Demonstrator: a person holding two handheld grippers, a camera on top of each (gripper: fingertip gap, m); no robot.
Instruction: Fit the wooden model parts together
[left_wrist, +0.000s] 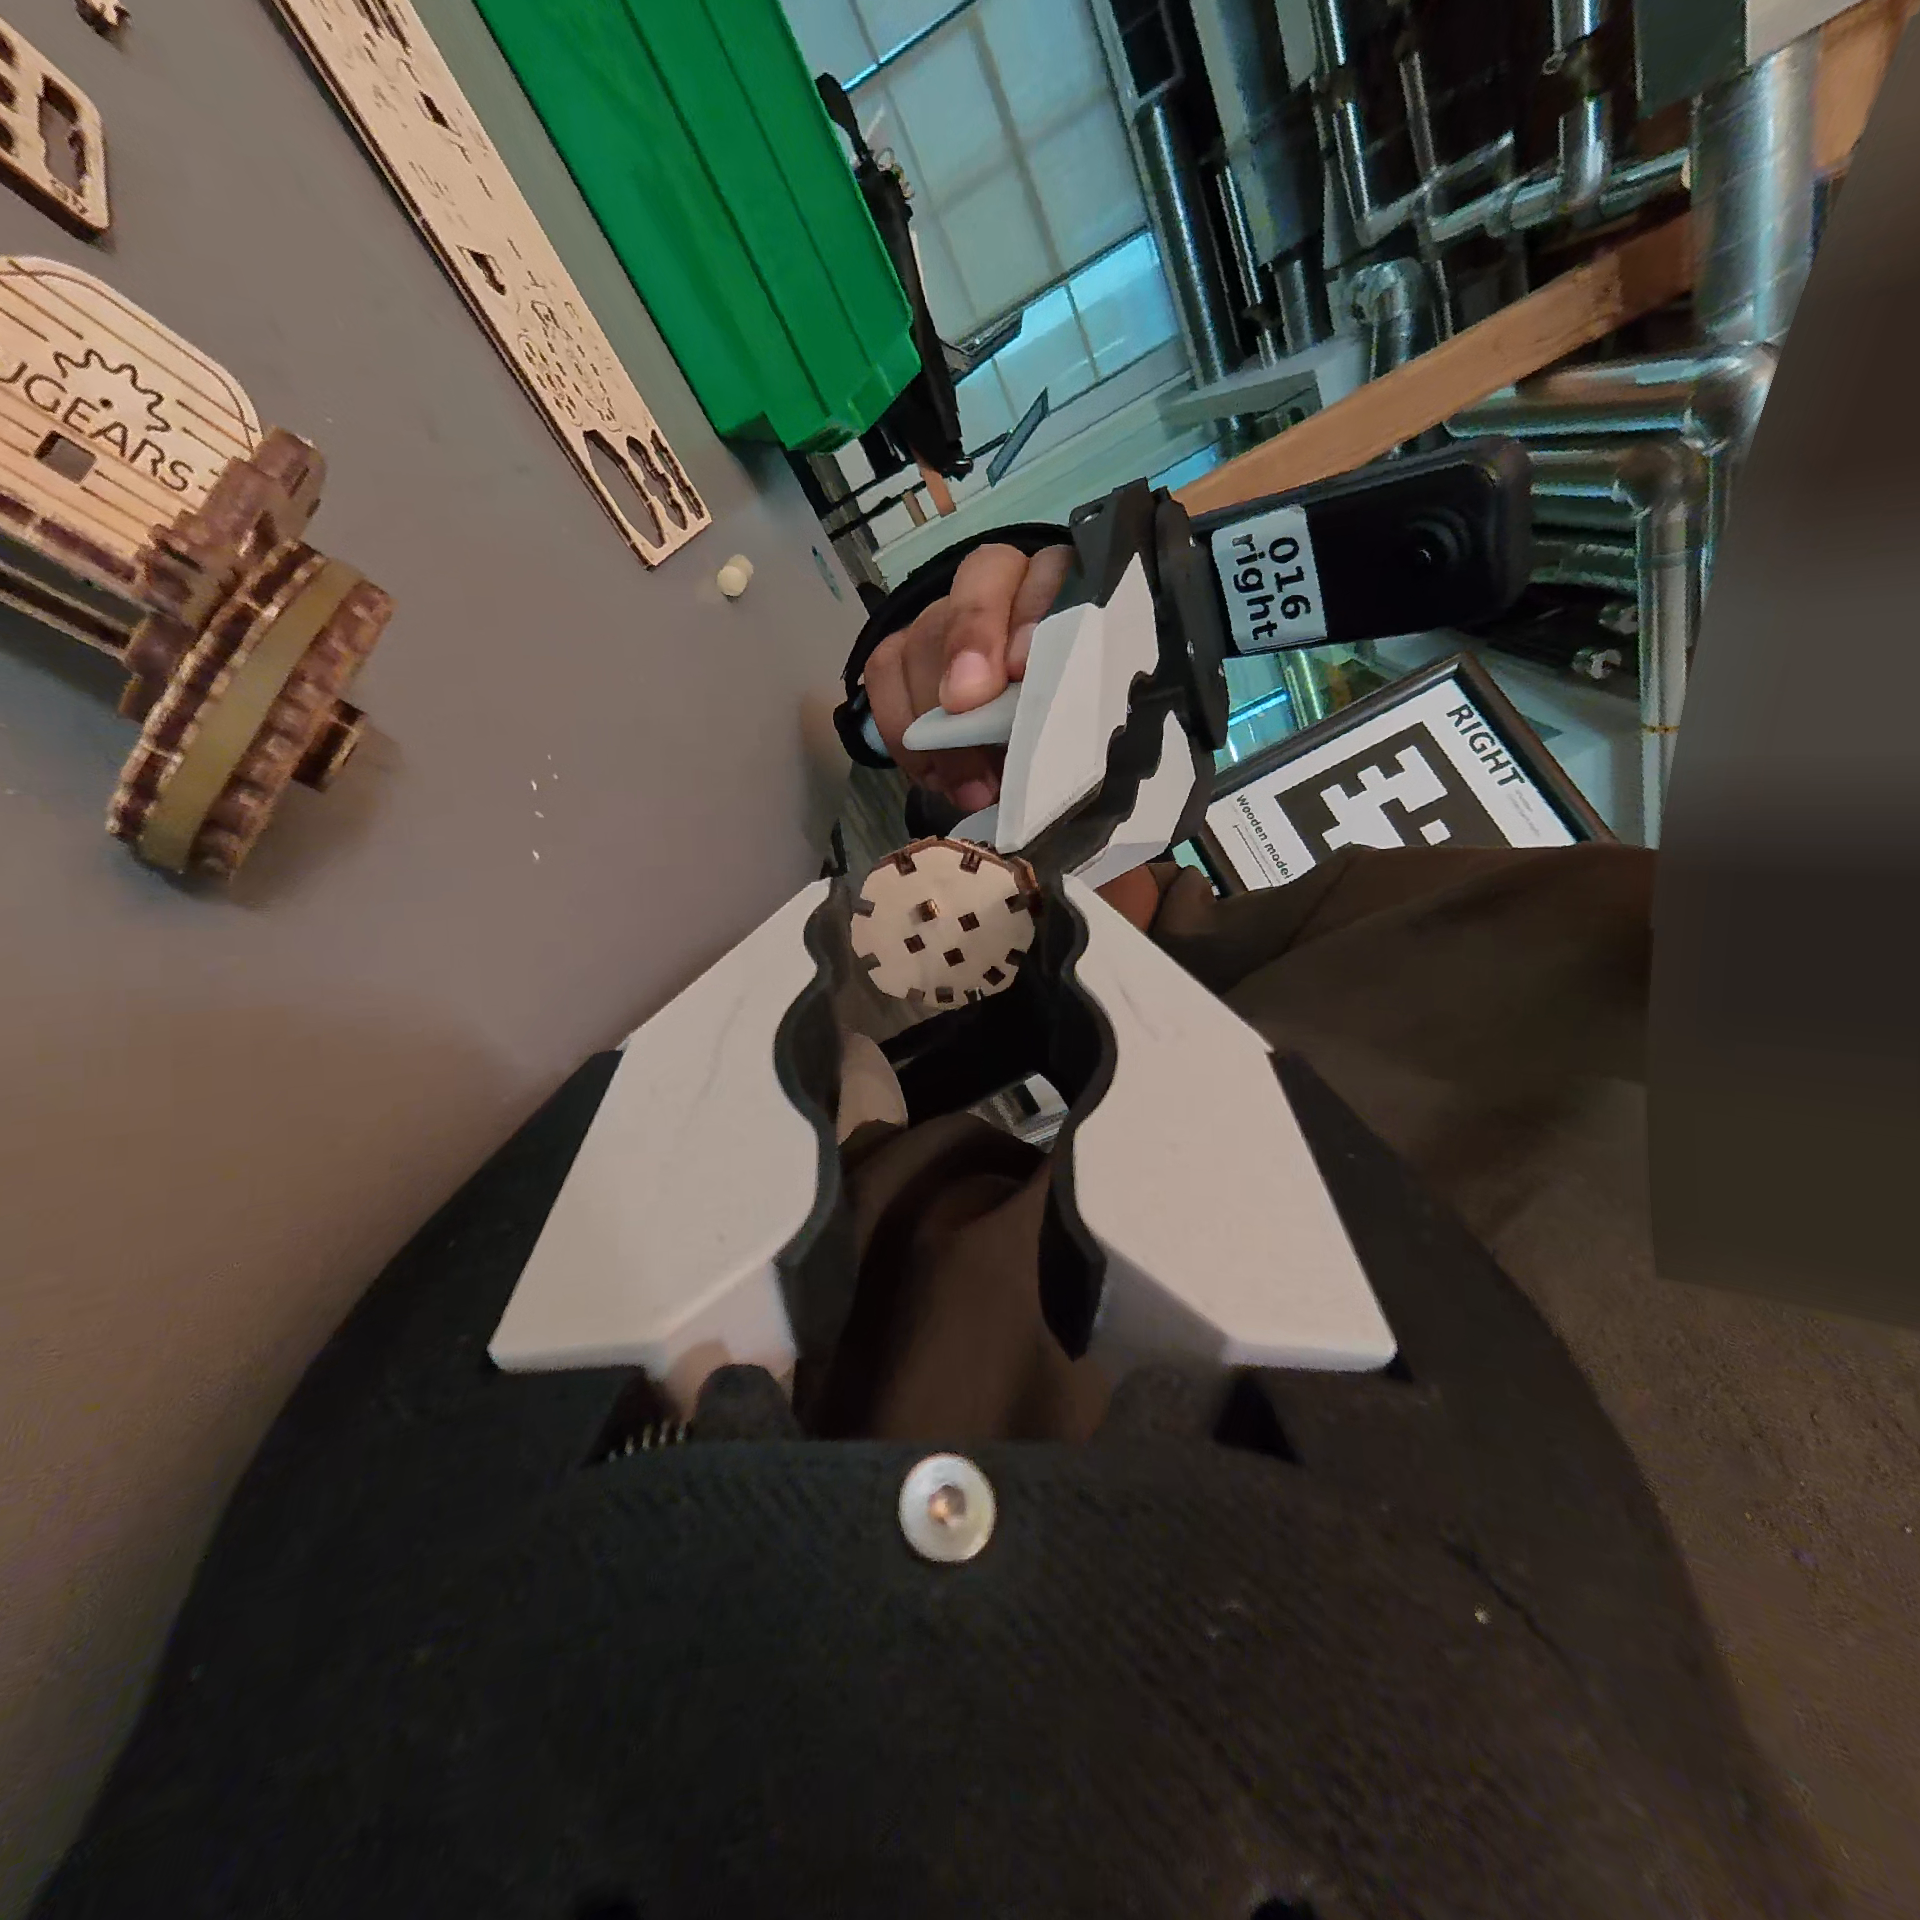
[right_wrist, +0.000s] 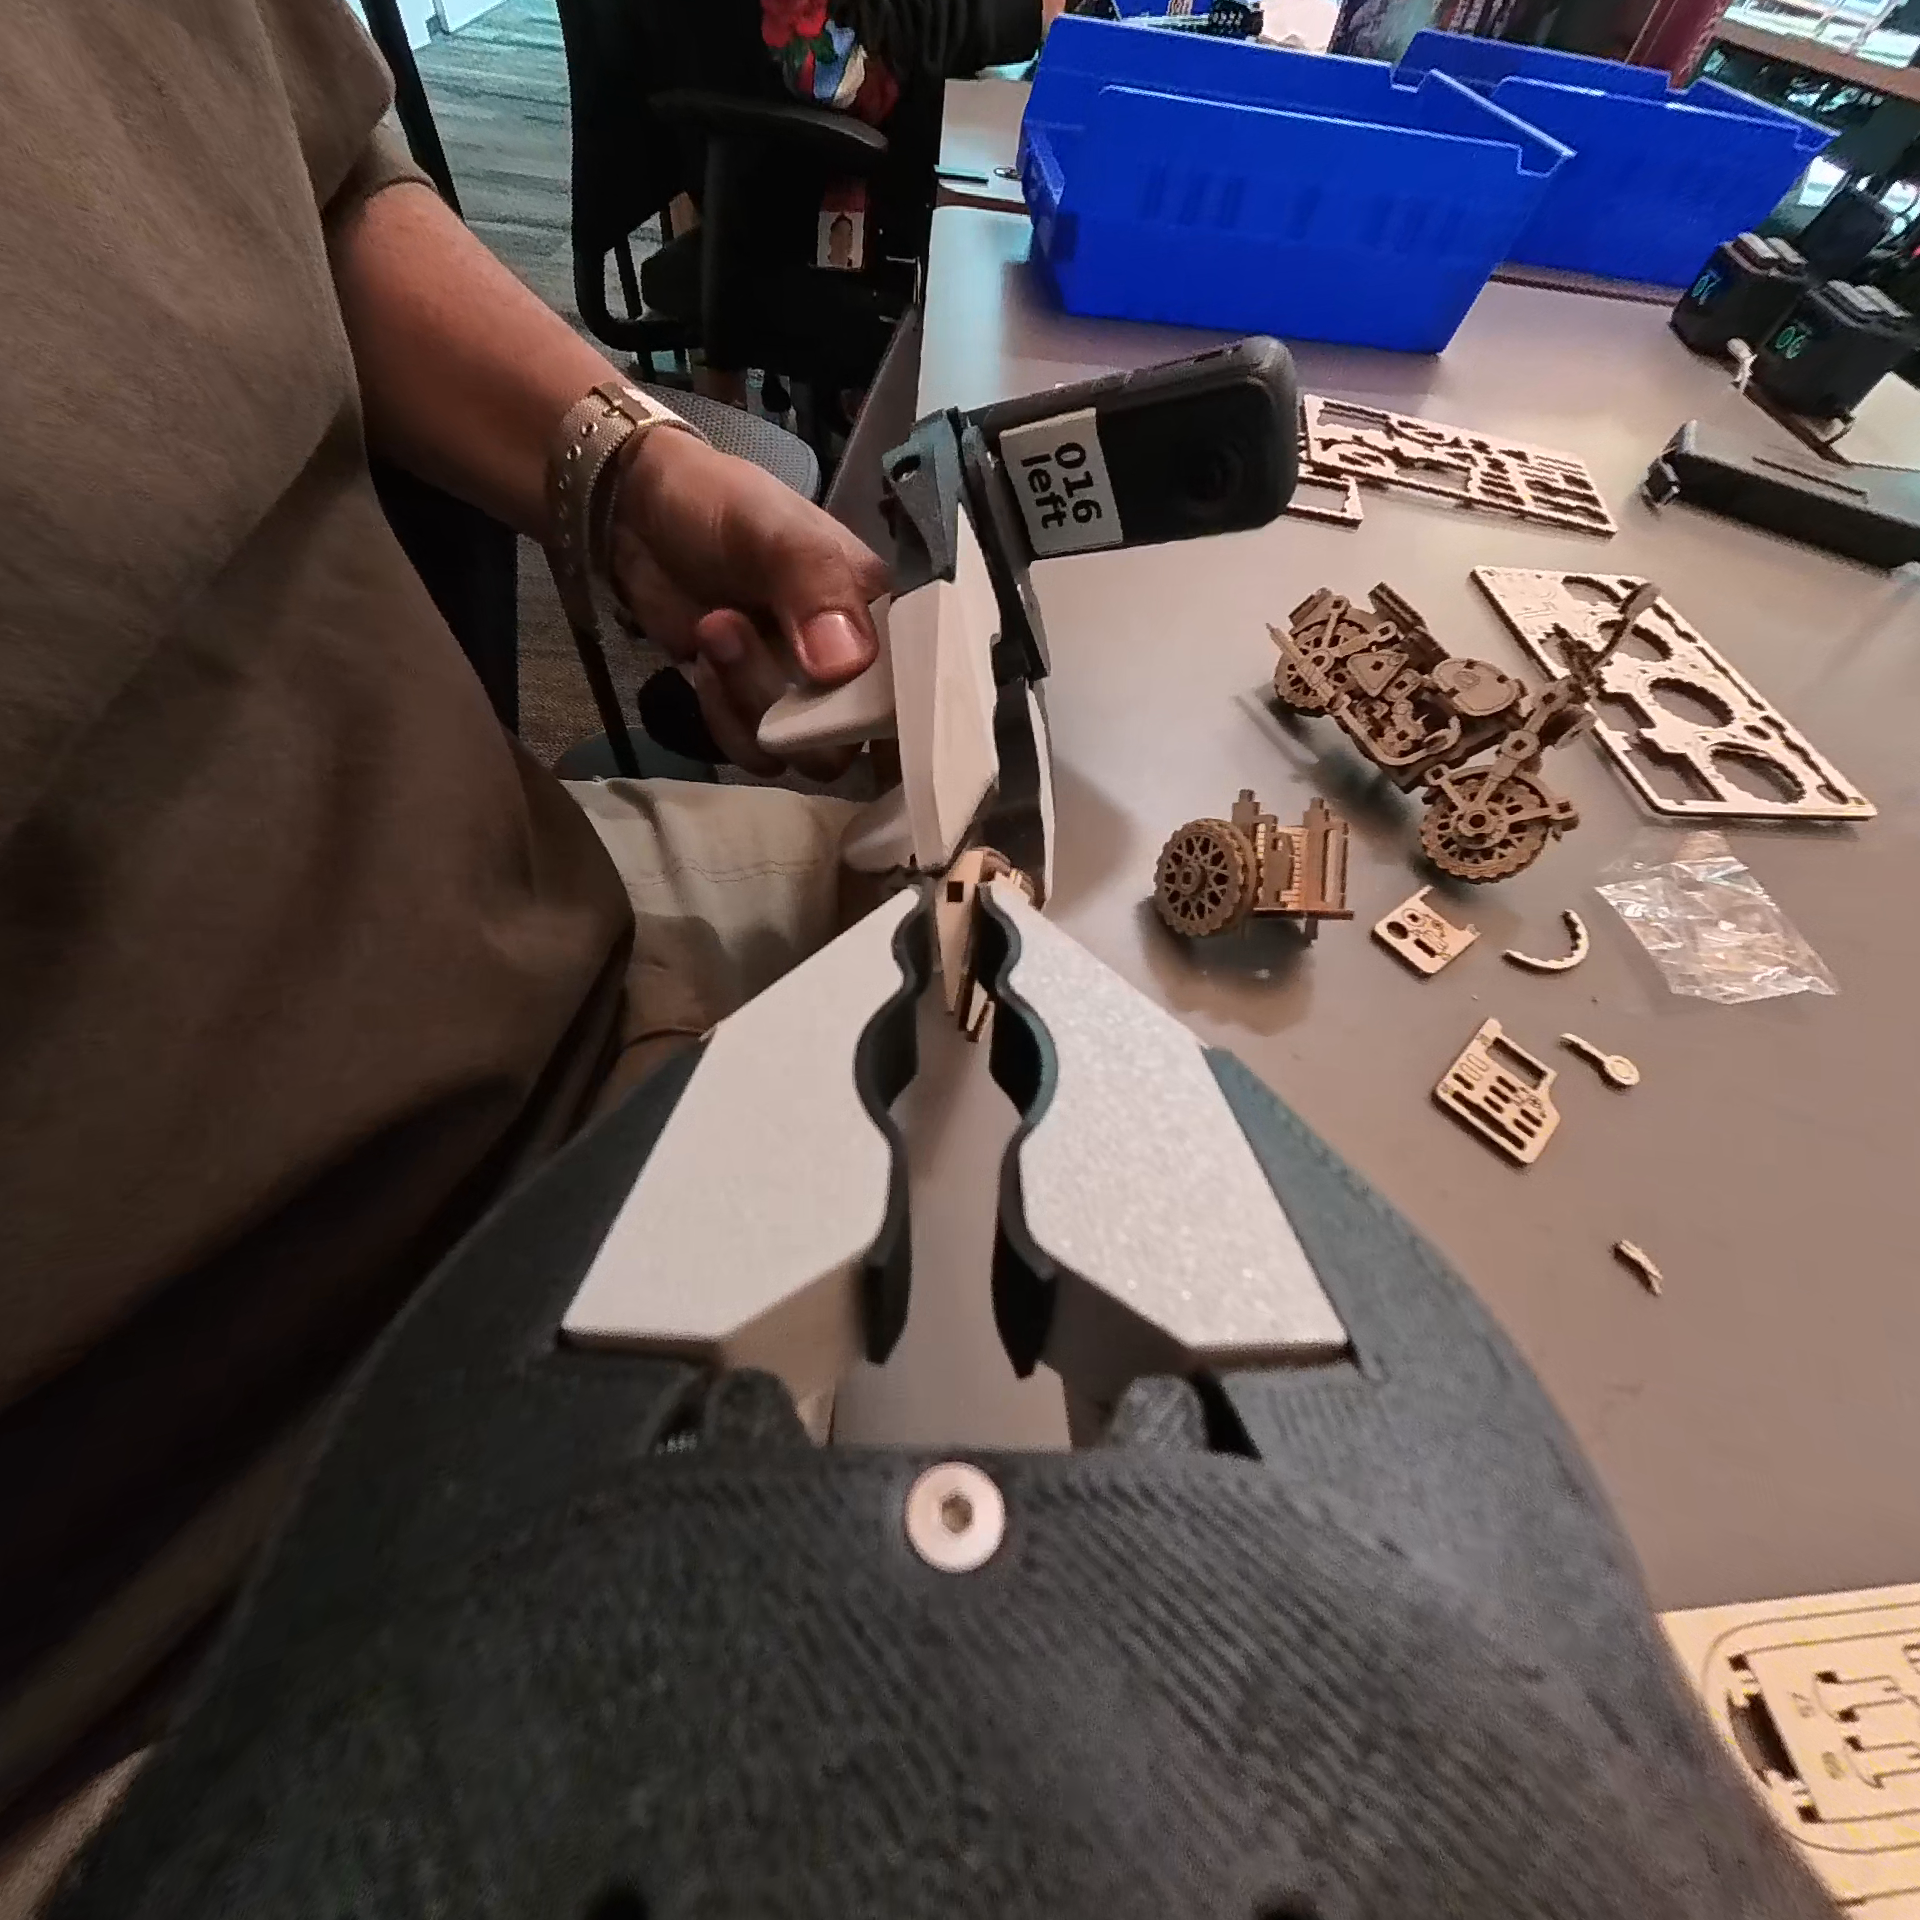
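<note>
The left tongs (left_wrist: 940, 914) pinch a round pale wooden notched disc (left_wrist: 943, 940) above the person's lap, beside the grey bench (right_wrist: 1351, 1143); the right tongs (right_wrist: 961, 935) pinch a flat pale wooden piece (right_wrist: 961, 961) touching that disc

The left gripper (left_wrist: 940, 914) is clamped on a wooden disc (left_wrist: 943, 940), a hand (right_wrist: 748, 613) gripping its handle; the right gripper (right_wrist: 961, 935) pinches a flat wooden piece (right_wrist: 961, 966), fingertips meeting the left's, its own hand (left_wrist: 951, 665) wrapped around the handle.
</note>
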